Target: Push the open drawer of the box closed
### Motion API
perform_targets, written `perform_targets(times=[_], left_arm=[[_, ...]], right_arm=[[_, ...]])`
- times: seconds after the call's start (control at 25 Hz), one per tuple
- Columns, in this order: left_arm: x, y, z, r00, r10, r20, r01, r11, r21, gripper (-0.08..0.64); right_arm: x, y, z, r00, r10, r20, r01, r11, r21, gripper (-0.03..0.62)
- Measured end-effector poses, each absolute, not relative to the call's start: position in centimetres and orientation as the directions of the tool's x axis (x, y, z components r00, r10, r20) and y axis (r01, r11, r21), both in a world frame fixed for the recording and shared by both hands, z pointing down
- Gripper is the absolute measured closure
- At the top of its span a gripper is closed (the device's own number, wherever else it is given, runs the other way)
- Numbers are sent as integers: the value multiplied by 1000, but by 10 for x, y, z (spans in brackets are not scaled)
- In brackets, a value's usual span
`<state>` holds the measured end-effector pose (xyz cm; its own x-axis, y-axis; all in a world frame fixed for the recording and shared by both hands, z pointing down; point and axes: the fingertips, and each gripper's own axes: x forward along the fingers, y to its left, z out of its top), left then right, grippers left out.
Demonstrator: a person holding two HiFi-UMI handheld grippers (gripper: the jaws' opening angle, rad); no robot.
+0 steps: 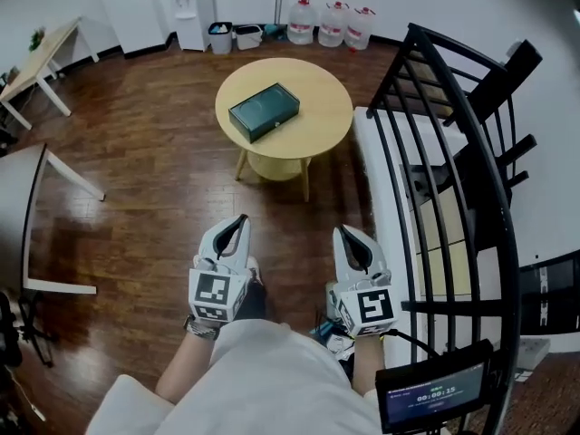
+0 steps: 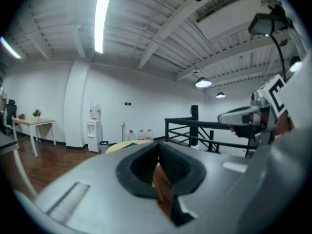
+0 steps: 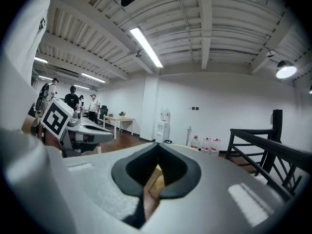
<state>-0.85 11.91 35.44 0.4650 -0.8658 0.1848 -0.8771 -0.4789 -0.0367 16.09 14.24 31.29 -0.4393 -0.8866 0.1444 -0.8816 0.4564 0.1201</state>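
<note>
The left gripper [image 1: 242, 220] and right gripper [image 1: 343, 231] are clenched empty, well short of the box [image 1: 264, 111]; its drawer should be pushed squarely.

Glossy dark wood floor [image 1: 154, 198], boards reflecting light. Matt, smooth pale wood round table [image 1: 317, 130]. Smooth dark green box [image 1: 264, 111], faint sheen. Matt black metal railing [image 1: 489, 181]. Smooth pale grey plastic shells on left gripper [image 1: 241, 221] and right gripper [image 1: 344, 232]; black ribbed matt pads [image 2: 173, 165]. Clear plastic water bottles [image 1: 332, 24].
</note>
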Motion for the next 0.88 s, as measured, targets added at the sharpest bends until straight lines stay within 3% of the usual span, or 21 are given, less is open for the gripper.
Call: perform_targets(times=[0.32, 0.88], left_arm=[[-5, 203, 343, 410, -893, 184, -905, -424, -43, 554], [-37, 245, 315, 440, -885, 155, -888, -454, -71, 554]], right_arm=[[169, 210, 316, -465, -869, 169, -876, 479, 54, 591], [139, 253, 266, -448, -892, 62, -889, 452, 80, 591]])
